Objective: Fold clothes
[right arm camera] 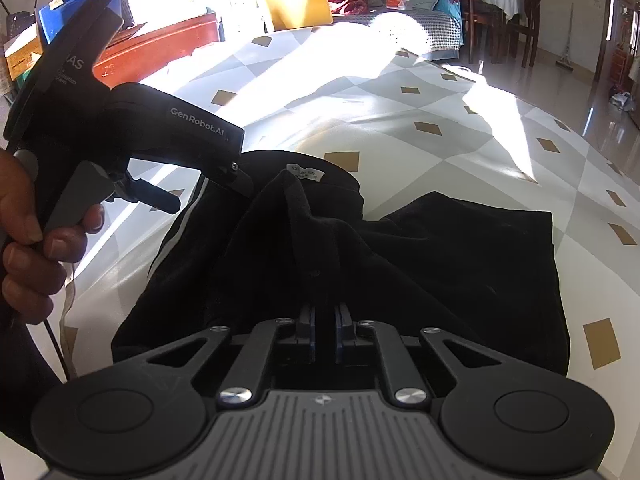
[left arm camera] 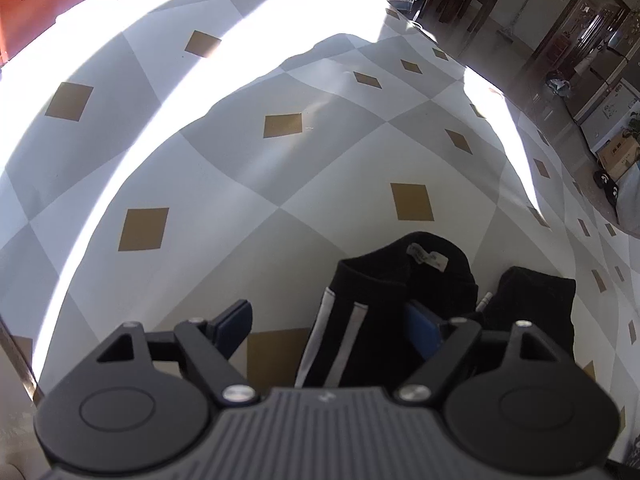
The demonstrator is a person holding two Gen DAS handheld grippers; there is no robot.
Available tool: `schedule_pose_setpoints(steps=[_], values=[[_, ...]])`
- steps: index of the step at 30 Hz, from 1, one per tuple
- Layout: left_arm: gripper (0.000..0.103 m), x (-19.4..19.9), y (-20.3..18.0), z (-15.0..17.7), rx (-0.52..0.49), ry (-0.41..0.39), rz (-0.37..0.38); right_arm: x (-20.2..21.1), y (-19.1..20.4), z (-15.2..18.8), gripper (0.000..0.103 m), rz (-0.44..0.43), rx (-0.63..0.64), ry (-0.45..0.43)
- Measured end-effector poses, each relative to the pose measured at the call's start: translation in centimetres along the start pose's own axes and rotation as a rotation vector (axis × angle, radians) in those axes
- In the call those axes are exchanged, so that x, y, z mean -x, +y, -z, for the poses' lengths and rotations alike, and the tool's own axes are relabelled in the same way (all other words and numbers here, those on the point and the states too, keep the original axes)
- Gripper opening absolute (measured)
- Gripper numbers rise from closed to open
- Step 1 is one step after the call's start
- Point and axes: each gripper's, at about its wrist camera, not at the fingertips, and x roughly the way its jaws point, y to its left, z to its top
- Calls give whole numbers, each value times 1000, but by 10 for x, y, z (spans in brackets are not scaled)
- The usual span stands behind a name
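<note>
A black garment [right arm camera: 440, 260] with white side stripes and a small white label at its waistband lies crumpled on the checked cloth [right arm camera: 400, 128]. In the right wrist view my right gripper [right arm camera: 325, 332] is shut on a raised fold of the black fabric, which runs as a ridge away from the fingers. My left gripper [left arm camera: 330, 326] stands open over the striped edge of the garment [left arm camera: 384, 292]. Its left pad [left arm camera: 236, 322] hangs over bare cloth and its right pad [left arm camera: 424, 330] lies against the fabric. In the right wrist view a hand holds the left gripper [right arm camera: 200, 190] at the garment's far left corner.
The grey-and-white cloth with tan squares [left arm camera: 280, 128] spreads wide beyond the garment, part of it in bright sunlight. A red-brown wooden piece [right arm camera: 160, 48] and a yellow cushion [right arm camera: 298, 6] sit at the far edge. Chairs [right arm camera: 524, 24] and shiny floor lie to the right.
</note>
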Motion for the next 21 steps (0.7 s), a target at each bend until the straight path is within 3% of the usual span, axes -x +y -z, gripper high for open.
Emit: schedule_pose_setpoints(steps=[4,9,13,18,21], values=[[80,1,6,-5,10,-25,-46,7,3,2,7,-79,18,14],[83,-8,12,-3,24,14,-62,14,20,16,6,-178,95,58],[92,-6,13,-1,37,-1,-54,15,32,26,6,-234,140,94],[101,5,-2,1,0,-38,8,26,29,23,9,-231,119,51],[101,5,-14,5,-36,-34,24,36,17,11,20,-212,58,-9]])
